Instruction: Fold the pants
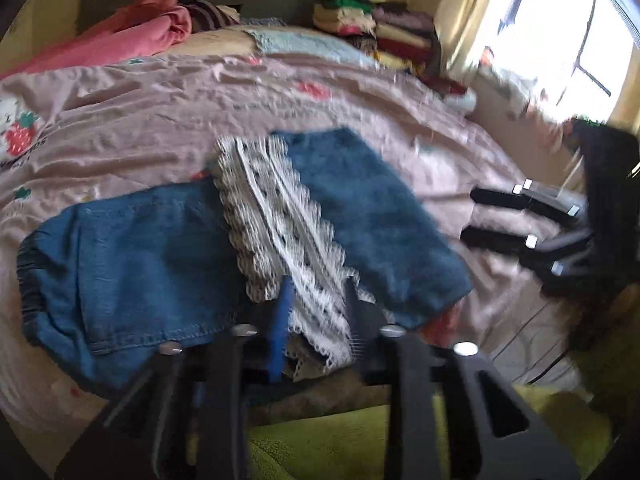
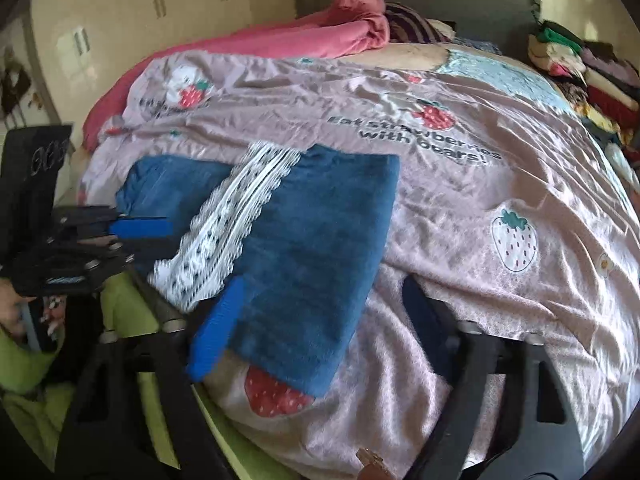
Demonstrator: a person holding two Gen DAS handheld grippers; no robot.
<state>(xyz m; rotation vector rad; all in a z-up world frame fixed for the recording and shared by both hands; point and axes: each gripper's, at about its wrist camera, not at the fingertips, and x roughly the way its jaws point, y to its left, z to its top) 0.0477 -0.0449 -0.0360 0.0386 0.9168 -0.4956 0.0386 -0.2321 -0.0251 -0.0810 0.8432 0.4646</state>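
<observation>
- A pair of blue denim pants (image 2: pixel 280 240) with a white lace stripe (image 2: pixel 236 216) down the side lies on a bed (image 2: pixel 500 320) covered by a pink strawberry-print sheet, at the near edge where the person stands.
- The pants are taken as the landmark for everything below.
- The pants look partly folded: the elastic waistband (image 1: pixel 30 276) end lies flat to one side, and the leg end is doubled back across it at an angle, with the lace stripe running between the two halves.
- My judgement is that one fold is done and at least one more fold, plus squaring up the edges, is left.
- The left gripper (image 1: pixel 320 312) hovers over the near edge of the pants at the lace stripe; its jaws stand apart, released, with no cloth between them.
- The right gripper (image 2: pixel 324 320) sits at the near corner of the folded leg, one finger over the denim and the other over the sheet beside it; its jaws are wide apart and hold nothing.
- Beyond the pants the sheet is bare and wrinkled for a long way, giving open room to slide or turn the garment.
- Far beyond the pants, at the headboard, lie a pink blanket (image 2: pixel 320 36) and a stack of folded clothes (image 1: pixel 384 32).
- The near hem lies close to the bed's edge, so the cloth could slip off there.
</observation>
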